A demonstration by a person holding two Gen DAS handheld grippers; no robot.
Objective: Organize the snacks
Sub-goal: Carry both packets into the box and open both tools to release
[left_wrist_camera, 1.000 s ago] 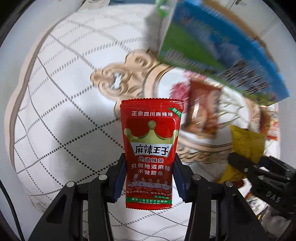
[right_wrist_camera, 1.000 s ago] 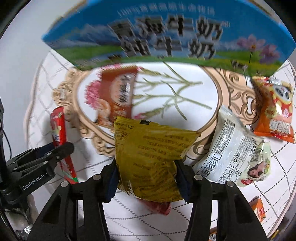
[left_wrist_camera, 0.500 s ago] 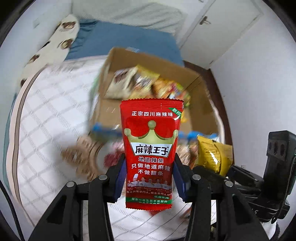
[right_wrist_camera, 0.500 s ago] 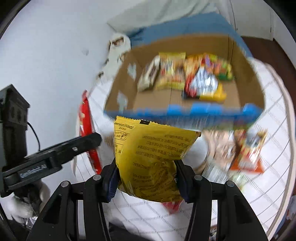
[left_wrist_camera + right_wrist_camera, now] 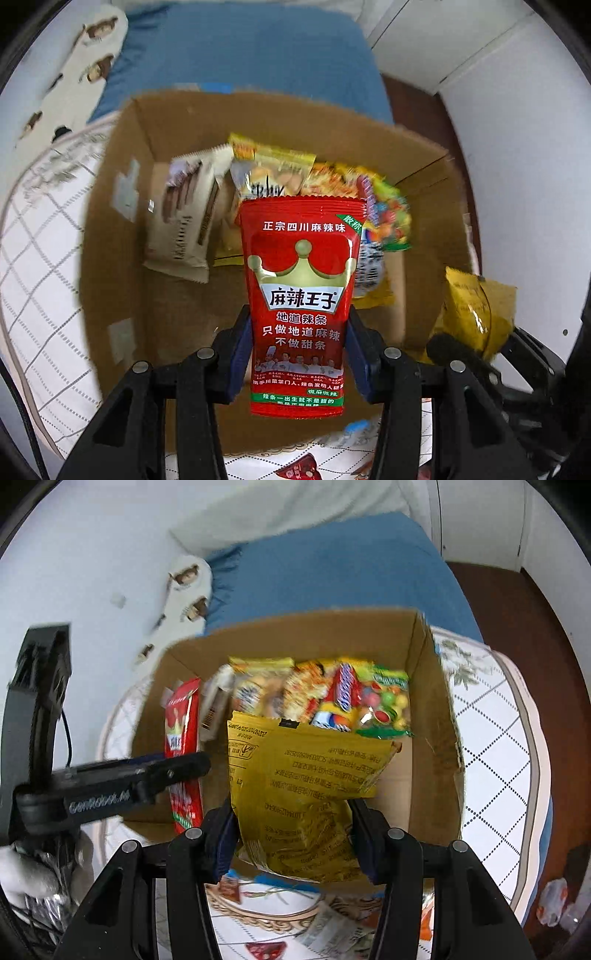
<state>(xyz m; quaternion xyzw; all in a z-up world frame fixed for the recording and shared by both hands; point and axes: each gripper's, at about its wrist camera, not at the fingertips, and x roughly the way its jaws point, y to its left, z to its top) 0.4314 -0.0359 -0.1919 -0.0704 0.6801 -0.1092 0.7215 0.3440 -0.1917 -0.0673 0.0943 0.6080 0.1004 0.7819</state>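
Both claws hover over the cardboard box (image 5: 122, 229), left claw (image 5: 298, 360) clamping red packet (image 5: 301, 295), right claw (image 5: 293, 834) clamping yellow bag (image 5: 299, 775).

Red snack packet (image 5: 299, 310) is showing readable print: "正宗四川麻辣味" across the top, "麻辣王子" on the white band under the gold crown, then "地道辣条 / 只做地道麻辣 / 不做甜条". Green corner tag is reading "散称". Left gripper (image 5: 110, 794) body is carrying "GenRobot.AI", blurred. Yellow packet (image 5: 306, 775) is showing its printed back upside down, too small to read. Box snacks' labels are blurring out.
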